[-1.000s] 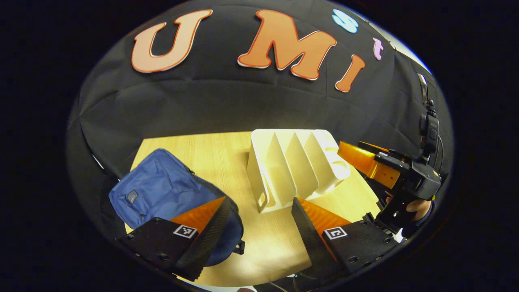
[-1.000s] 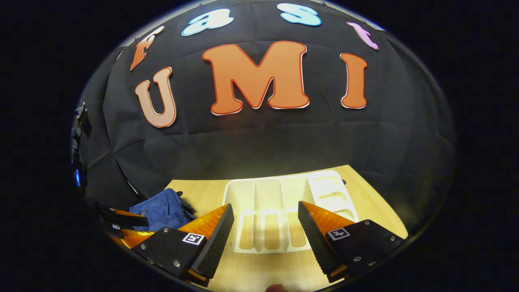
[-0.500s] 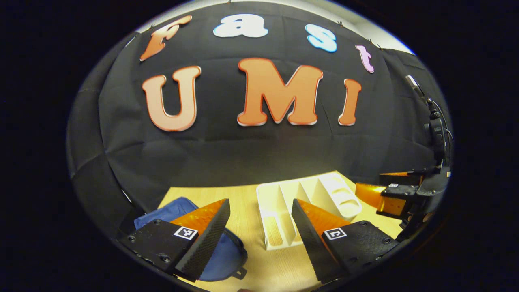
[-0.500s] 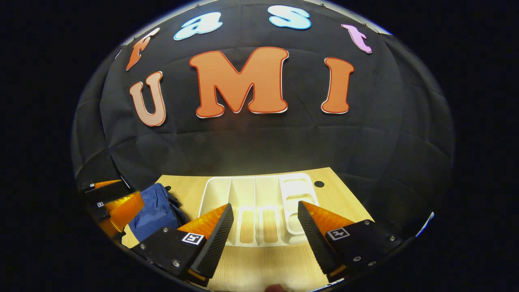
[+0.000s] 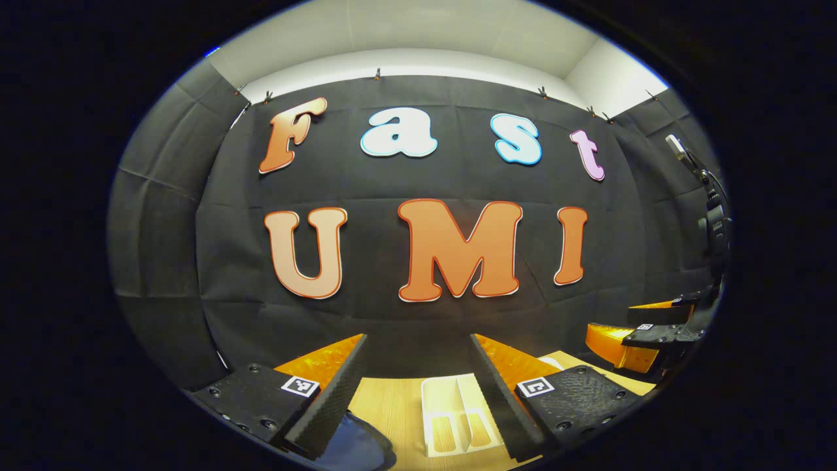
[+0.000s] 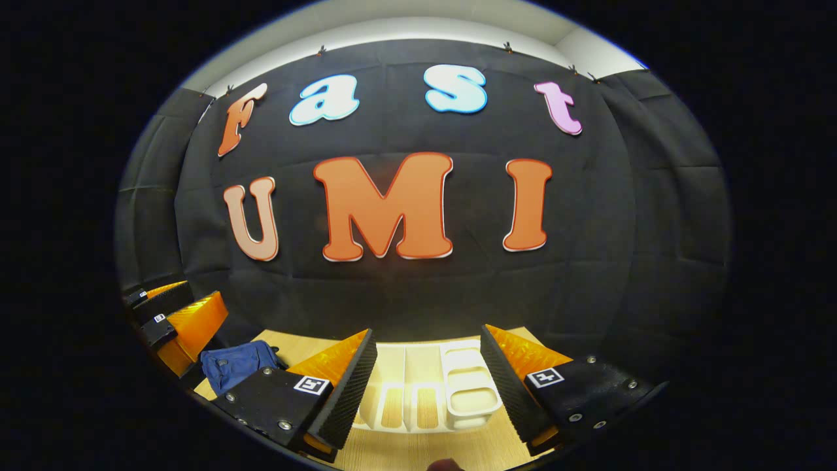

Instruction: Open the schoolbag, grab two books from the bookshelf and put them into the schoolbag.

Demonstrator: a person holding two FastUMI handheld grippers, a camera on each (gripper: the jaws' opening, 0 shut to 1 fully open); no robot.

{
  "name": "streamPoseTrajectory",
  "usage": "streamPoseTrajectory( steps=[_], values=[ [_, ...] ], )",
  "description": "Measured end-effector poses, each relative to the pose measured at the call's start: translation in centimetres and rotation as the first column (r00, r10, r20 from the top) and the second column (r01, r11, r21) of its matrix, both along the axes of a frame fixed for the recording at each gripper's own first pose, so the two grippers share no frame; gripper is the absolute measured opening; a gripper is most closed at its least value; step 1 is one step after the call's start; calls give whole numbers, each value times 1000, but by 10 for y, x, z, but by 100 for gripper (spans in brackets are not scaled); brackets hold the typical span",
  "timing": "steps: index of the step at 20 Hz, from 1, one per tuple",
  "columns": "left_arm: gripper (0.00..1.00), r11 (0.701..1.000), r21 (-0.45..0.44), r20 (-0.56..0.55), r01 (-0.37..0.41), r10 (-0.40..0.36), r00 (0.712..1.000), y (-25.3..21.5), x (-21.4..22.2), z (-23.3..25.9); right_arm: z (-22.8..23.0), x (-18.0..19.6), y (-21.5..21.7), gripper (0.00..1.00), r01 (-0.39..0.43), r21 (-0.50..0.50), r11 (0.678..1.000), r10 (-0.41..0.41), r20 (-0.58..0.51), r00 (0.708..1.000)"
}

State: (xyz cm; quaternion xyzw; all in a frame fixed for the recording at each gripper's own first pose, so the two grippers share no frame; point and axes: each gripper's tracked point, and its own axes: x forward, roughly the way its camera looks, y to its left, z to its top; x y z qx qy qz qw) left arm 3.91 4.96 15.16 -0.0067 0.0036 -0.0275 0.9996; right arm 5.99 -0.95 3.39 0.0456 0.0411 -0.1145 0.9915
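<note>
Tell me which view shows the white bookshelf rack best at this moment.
The right gripper view. There the white bookshelf rack shows across most of its width on the table, with its dividers and side trays visible between the open right gripper. In the left gripper view, a narrow part of it appears between the open left gripper.

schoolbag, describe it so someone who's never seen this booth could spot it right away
Start at the light wooden table below the black cloth wall. A white bookshelf with upright dividers stands near its middle; the schoolbag lies to its left in the right gripper view. It is the one soft, blue fabric thing there.
</note>
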Motion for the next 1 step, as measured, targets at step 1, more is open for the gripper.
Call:
streamPoseTrajectory(
  steps=[1],
  values=[
    [93, 1000, -1, 18, -9, 9, 1000, 0, -5, 5, 2, -4, 1, 94, -1, -4, 1000, 1, 19, 1000]
  ],
)
